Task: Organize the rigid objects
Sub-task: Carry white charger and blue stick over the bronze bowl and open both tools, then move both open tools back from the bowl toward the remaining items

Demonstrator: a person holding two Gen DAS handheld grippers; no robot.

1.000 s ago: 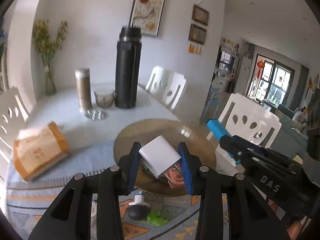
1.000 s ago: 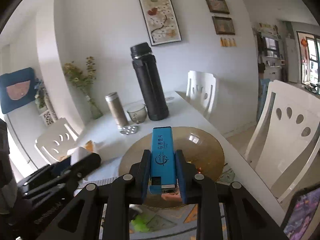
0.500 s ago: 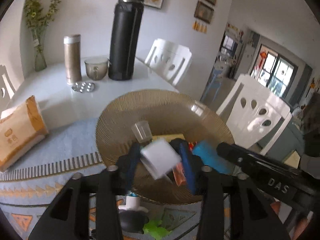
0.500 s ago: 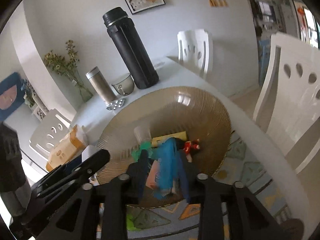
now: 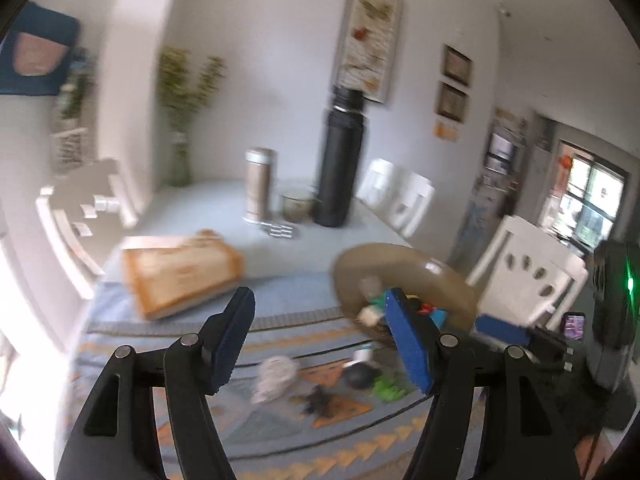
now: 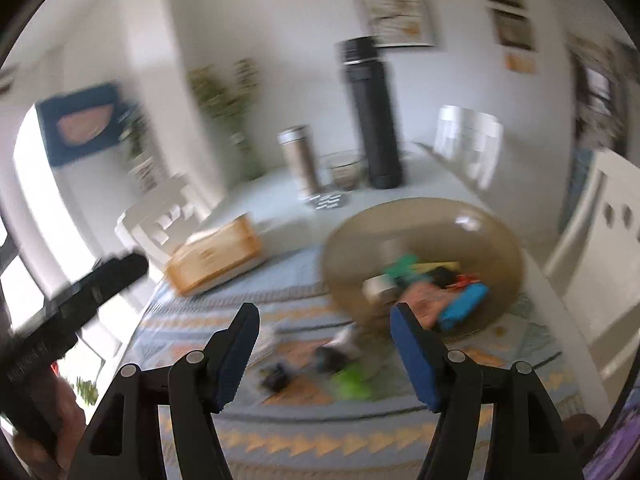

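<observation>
Both views are blurred by motion. The brown glass bowl (image 6: 496, 224) holds several small things, among them the white block (image 6: 378, 288) and the blue lighter (image 6: 462, 306). My right gripper (image 6: 324, 316) hangs over the patterned mat with its jaws opening and nothing between them. In the left wrist view the bowl (image 5: 444, 276) lies at the right with the white block (image 5: 366, 314) inside. My left gripper (image 5: 320, 304) is also opening and empty, left of the bowl. On the mat lie a crumpled white wad (image 5: 276, 376), a black-and-white piece (image 5: 358, 370), a green bit (image 5: 388, 388) and a small black bit (image 5: 320, 400).
A tan bread bag (image 5: 180, 272) lies on the table's left. At the back stand a tall black flask (image 5: 340, 160), a steel tumbler (image 5: 258, 184), a glass cup (image 5: 298, 204) and a vase (image 5: 178, 160). White chairs (image 5: 528, 268) ring the table.
Both grippers let go: the white block and the blue lighter now lie in the bowl. Both grippers drew back and swung left, away from the bowl, with jaws spread.
</observation>
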